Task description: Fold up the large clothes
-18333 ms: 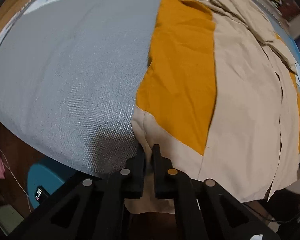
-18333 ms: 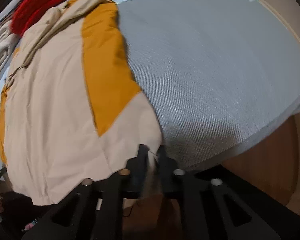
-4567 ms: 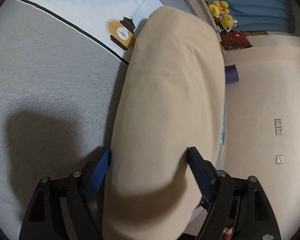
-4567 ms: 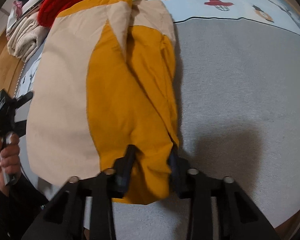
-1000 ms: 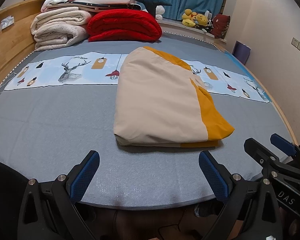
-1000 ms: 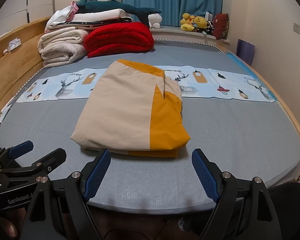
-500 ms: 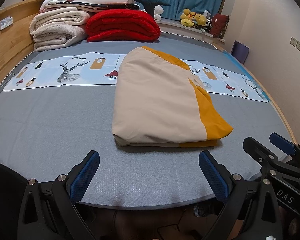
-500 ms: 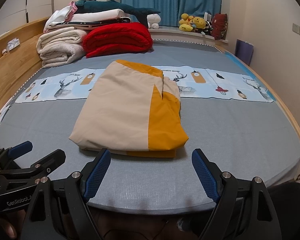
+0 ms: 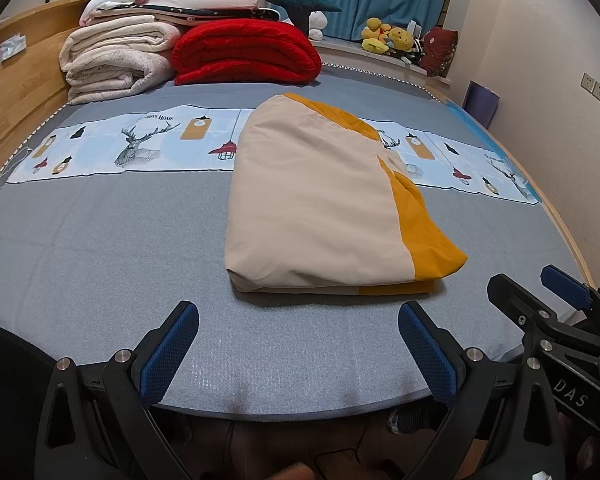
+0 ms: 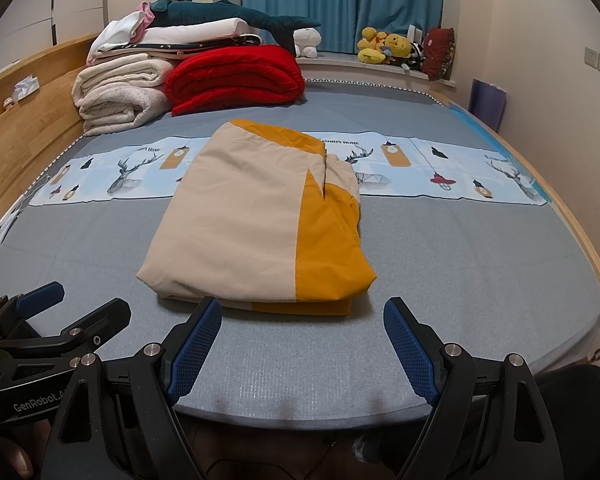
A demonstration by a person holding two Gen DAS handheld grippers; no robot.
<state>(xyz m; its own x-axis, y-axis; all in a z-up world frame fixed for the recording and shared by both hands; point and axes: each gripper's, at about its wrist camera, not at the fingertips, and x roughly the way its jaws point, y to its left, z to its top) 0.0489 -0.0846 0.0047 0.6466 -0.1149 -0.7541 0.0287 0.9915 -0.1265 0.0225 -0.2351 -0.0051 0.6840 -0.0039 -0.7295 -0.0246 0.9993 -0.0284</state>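
Observation:
A beige and mustard garment [image 9: 320,204] [image 10: 256,220] lies folded into a thick rectangle in the middle of the grey bed [image 9: 100,248] [image 10: 460,260]. My left gripper [image 9: 298,320] hovers open over the bed's near edge, short of the garment, with nothing between its blue pads. My right gripper [image 10: 300,316] is also open and empty, just short of the garment's near edge. Each gripper shows at the edge of the other's view: the right one [image 9: 556,300] and the left one [image 10: 56,312].
Folded white blankets [image 10: 120,96] and a red quilt [image 10: 236,80] are stacked at the head of the bed by the wooden side board [image 10: 28,120]. Plush toys [image 10: 384,50] sit on the window ledge under blue curtains. A printed light-blue strip [image 10: 440,168] crosses the bed.
Nothing has visibly moved over the last second; both grippers stay open and still in front of the folded garment.

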